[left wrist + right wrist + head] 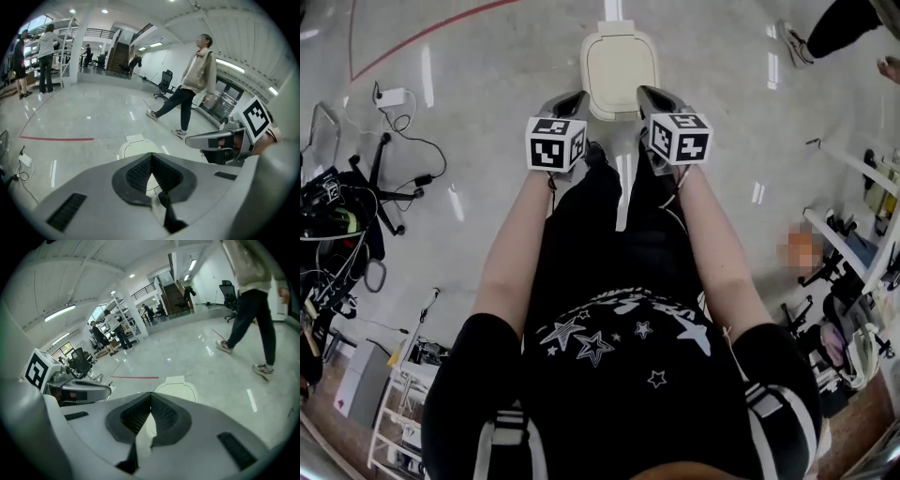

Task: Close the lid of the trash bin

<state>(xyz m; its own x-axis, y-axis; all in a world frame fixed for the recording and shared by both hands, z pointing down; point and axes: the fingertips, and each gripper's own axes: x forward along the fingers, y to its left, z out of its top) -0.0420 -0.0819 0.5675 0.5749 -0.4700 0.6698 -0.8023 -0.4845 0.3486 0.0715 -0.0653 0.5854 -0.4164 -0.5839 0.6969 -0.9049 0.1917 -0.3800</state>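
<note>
trash bin (619, 61) partly hidden, person (251, 310) cropped

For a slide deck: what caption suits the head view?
Left gripper and right gripper, both shut, hover near a white trash bin with its lid down.

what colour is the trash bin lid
The trash bin lid is cream, a pale off-white; it shows best in the head view.

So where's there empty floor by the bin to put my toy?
Bare floor lies left of the bin, between it and the red line, and right of it, up to the walker's shoe. Crowded: power strip and chair base far left, shelves far right.
</note>
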